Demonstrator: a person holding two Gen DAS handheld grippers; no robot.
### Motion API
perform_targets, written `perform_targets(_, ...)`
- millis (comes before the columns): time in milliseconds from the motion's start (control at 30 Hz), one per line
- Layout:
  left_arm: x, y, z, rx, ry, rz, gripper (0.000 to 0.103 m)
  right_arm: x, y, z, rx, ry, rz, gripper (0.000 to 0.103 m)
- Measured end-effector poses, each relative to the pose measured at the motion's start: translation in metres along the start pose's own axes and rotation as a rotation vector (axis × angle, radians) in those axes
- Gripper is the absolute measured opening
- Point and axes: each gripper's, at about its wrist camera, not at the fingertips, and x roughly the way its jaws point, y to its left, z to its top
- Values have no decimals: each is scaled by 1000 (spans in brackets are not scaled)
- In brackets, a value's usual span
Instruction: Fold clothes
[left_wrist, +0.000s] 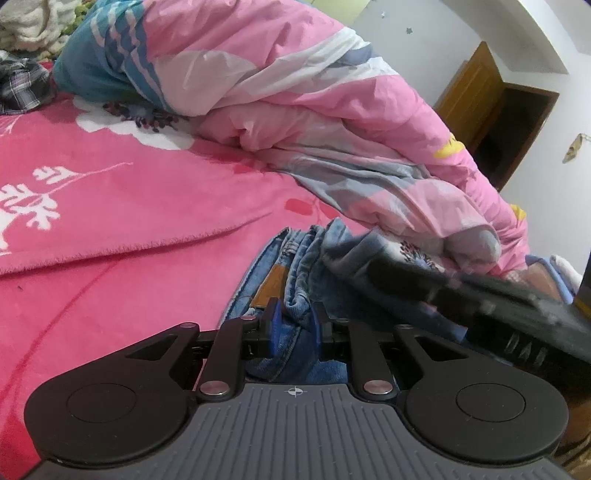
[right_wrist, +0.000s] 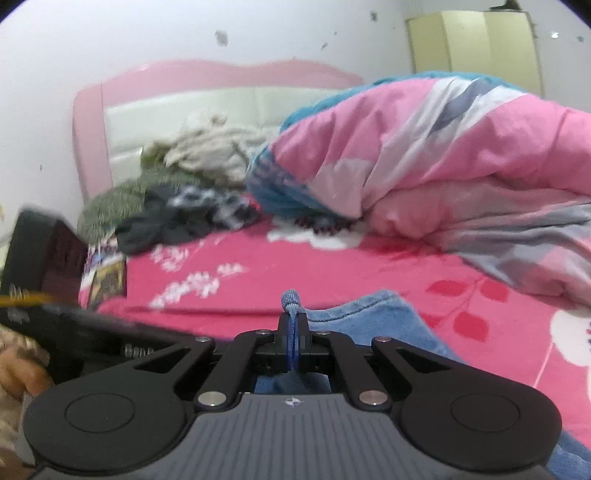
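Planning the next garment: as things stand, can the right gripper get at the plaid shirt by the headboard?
Probably not yet: the right gripper is shut on the jeans, and the plaid shirt lies far across the bed.

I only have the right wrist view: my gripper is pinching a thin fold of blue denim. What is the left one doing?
Observer: The left gripper is shut on a thick bunch of the same jeans, near a tan patch on the waistband.
Operator: Is anything close to it?
Observer: Yes, the right gripper reaches in blurred from the right side of the left view, above the denim.
Operator: What lies beyond the jeans there?
Observer: The pink quilt runs down to the bed's edge, and behind it a brown door stands open.
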Motion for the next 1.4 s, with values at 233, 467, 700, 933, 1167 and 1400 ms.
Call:
perform_targets(233, 0, -2, -3, 11, -31, 6, 7, 12, 3, -15, 15, 39, 13, 1)
perform_targets(467, -2, 1, -1, -19, -34, -8, 6, 10, 4, -12, 8, 10, 37, 2)
perform_targets(700, -1, 7, 0, -46, -12, -21, 6, 11, 1, -19, 17, 51, 77, 23)
perform_targets(933, -1, 9, 1, -61, -9, -34, 6, 9, 23, -21, -156, 53, 9, 33)
perform_targets(1167, -2, 12, 2, -81, -7, -50, 6, 9, 36, -26, -285, 49, -47, 38)
perform_targets(1400, -4, 15, 4, -100, -42, -81, 5, 15, 40, -22, -295, 28, -78, 13)
